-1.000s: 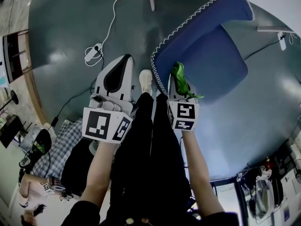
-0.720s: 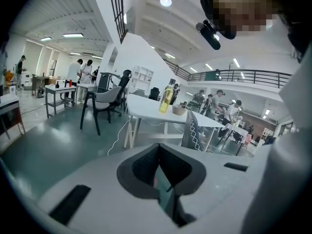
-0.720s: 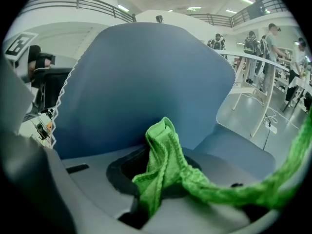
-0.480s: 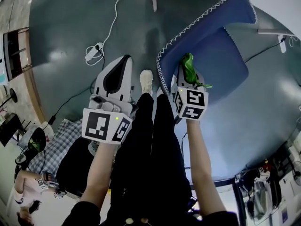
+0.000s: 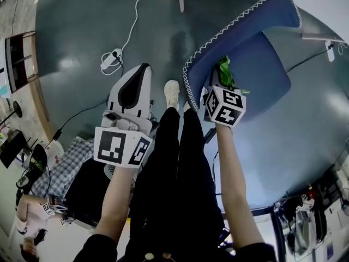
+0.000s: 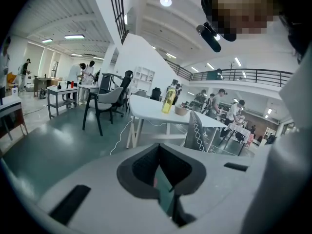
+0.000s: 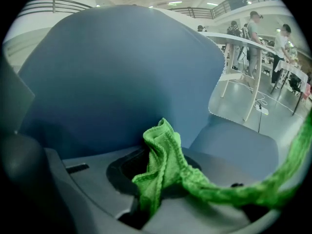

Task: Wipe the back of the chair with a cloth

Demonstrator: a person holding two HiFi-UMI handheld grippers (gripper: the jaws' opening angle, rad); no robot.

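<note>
- My right gripper (image 5: 221, 79) is clamped on the green cloth (image 5: 224, 69). In the right gripper view the cloth (image 7: 163, 161) bunches up out of the closed jaws, and one strand trails off toward 3 o'clock.
- The blue chair stands at about 1 o'clock in the head view. Its backrest (image 5: 245, 29) has a white stitched edge and its seat (image 5: 259, 78) lies just past my right gripper.
- In the right gripper view the backrest (image 7: 117, 77) fills most of the frame from 9 to 1 o'clock, close ahead of the cloth. The seat (image 7: 236, 143) is at 4 o'clock. I cannot tell whether the cloth touches the backrest.
- My left gripper (image 5: 143, 71) is at 9 o'clock of the right one, clear of the chair and pointing over the floor. In the left gripper view its jaws are pressed together with nothing between them (image 6: 163, 179).
- My white shoe (image 5: 171, 91) shows between the two grippers.
- A white power strip (image 5: 110, 59) with its cable lies on the floor at 11 o'clock of my left gripper.
- The left gripper view shows a white table (image 6: 146, 112) at 12 o'clock with a yellow bottle (image 6: 168, 99) on it.
</note>
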